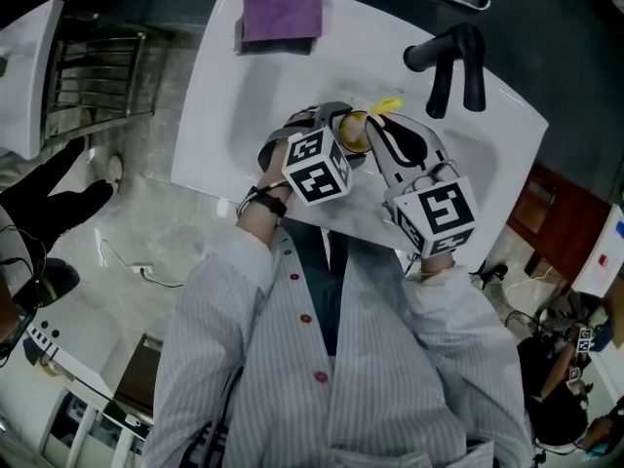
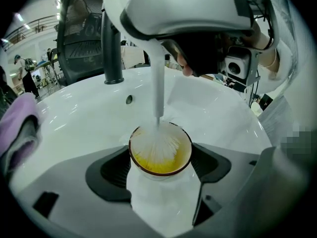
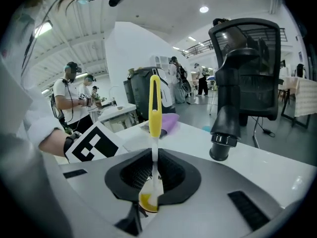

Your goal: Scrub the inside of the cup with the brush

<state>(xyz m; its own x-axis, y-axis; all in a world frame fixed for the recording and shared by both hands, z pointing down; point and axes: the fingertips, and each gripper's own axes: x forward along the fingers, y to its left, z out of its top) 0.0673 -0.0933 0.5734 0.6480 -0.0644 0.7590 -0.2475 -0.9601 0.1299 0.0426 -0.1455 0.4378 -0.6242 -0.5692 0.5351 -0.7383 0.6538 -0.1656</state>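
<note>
The cup, white outside with a yellow inside and a brown rim, sits clamped between the jaws of my left gripper over the white sink. In the head view the cup shows between both grippers. White bristles of the brush are down inside the cup. My right gripper is shut on the brush's thin white stem, with the yellow handle standing up beyond the jaws. From above, the left gripper meets the right gripper at the cup.
A black faucet stands at the sink's far right rim. A purple cloth lies on the sink's far left corner. A drain hole shows in the basin wall. People and a black chair are beyond the sink.
</note>
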